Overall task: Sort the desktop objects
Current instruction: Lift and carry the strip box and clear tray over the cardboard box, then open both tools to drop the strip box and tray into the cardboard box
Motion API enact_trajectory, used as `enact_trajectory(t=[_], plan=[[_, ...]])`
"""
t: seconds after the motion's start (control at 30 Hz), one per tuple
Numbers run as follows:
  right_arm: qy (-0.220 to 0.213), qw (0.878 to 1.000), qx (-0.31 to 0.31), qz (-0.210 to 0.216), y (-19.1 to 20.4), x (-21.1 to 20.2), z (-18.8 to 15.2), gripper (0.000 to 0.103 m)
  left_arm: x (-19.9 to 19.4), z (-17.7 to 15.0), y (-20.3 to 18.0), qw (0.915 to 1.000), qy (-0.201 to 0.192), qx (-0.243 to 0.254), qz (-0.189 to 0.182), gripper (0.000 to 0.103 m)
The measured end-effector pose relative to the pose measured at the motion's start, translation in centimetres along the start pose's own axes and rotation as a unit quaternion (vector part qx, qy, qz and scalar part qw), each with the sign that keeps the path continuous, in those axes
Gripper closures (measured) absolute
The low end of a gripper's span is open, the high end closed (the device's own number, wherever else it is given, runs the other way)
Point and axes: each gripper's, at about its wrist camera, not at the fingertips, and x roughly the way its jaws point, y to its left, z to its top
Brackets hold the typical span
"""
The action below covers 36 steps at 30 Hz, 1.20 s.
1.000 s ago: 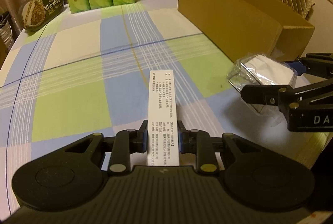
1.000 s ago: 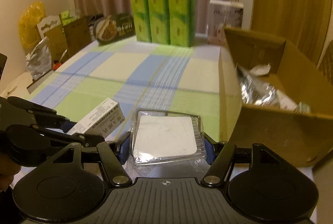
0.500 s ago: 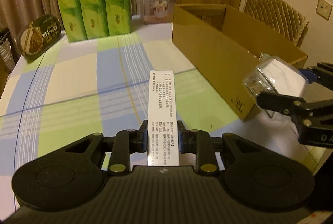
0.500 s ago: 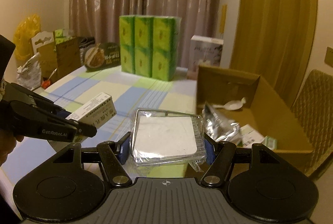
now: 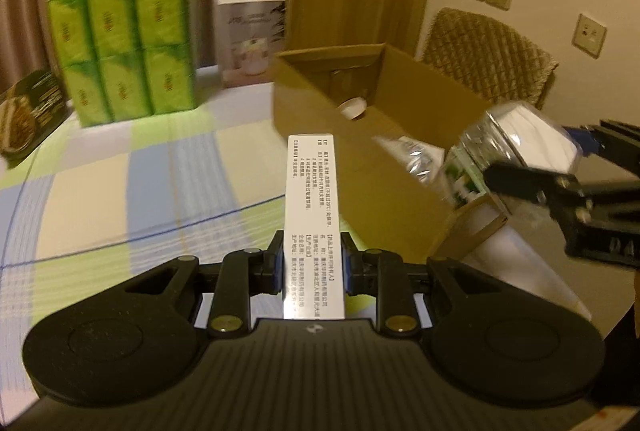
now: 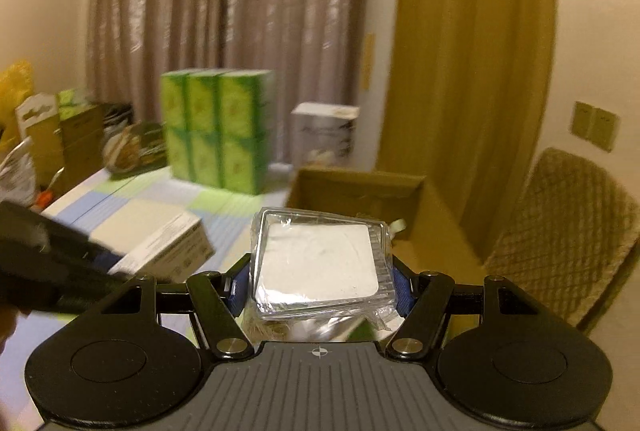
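Observation:
My left gripper (image 5: 313, 267) is shut on a long white medicine box (image 5: 313, 199) with black print, held in the air above the checked tablecloth (image 5: 120, 191). My right gripper (image 6: 320, 283) is shut on a clear plastic case with a white pad (image 6: 320, 263), held high near the front end of the open cardboard box (image 5: 360, 167). The case also shows at the right of the left wrist view (image 5: 516, 151), over the box's near corner. The cardboard box (image 6: 360, 187) holds a silver bag (image 5: 416, 155) and a white spoon (image 5: 352, 107). The medicine box shows in the right wrist view (image 6: 168, 251).
Green tissue packs (image 5: 124, 47) and a white product box (image 5: 252, 39) stand at the table's back. A dark food tin (image 5: 28, 111) is at the far left. A woven chair (image 6: 568, 231) stands right of the cardboard box. Bags and clutter (image 6: 36, 135) lie beyond the table's left edge.
Both grippers have risen with their loads and tipped upward. The right gripper has moved the clear case from beside the cardboard box to above its near end.

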Motion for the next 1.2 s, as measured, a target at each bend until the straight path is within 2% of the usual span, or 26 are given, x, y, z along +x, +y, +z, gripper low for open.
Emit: enact_trajectory(t=[0.1,0.23,0.33,0.6,0.63,0.67,0.7,1.03,1.13,1.2], plan=[[-0.002,1.0,0.013,-0.023,-2.4,1.0,0.6,0.039,0.8,1.2,-1.3,0.9998,-0.004,0.004,-0.017,0.081],[0.008,0.997,0.062,-0.046,-5.7,2.4,0.6,0.039,2.2,2.9,-2.5,0.9992,-0.008,0.003,-0.038,0.081],[0.016,0.994,0.091,-0.053,-7.3,3.4,0.5,0.039,3.4,4.3,-3.4,0.9986,-0.012,0.0,-0.051,0.081],[0.021,0.991,0.119,-0.063,-10.0,4.2,0.4,0.039,6.9,7.1,-5.3,0.9955,-0.015,-0.021,-0.091,0.081],[0.023,0.99,0.123,-0.062,-10.2,4.5,0.4,0.039,7.4,7.4,-5.4,0.9953,-0.016,-0.028,-0.092,0.08],[0.026,0.99,0.125,-0.06,-10.4,4.7,0.4,0.039,7.7,7.6,-5.5,0.9951,-0.02,-0.034,-0.091,0.07],[0.029,0.99,0.126,-0.057,-10.4,4.9,0.3,0.039,7.9,7.8,-5.4,0.9949,-0.024,-0.038,-0.091,0.068],[0.039,0.992,0.122,-0.007,-9.2,6.3,0.7,0.038,7.6,7.6,-3.0,0.9959,-0.037,-0.06,-0.057,0.068],[0.023,0.992,0.124,-0.012,-8.9,6.2,0.9,0.007,7.3,7.6,-2.6,0.996,-0.041,-0.061,-0.05,0.066],[0.014,0.991,0.13,-0.012,-9.1,5.9,1.1,0.007,7.2,7.4,-2.3,0.996,-0.042,-0.062,-0.048,0.064]])
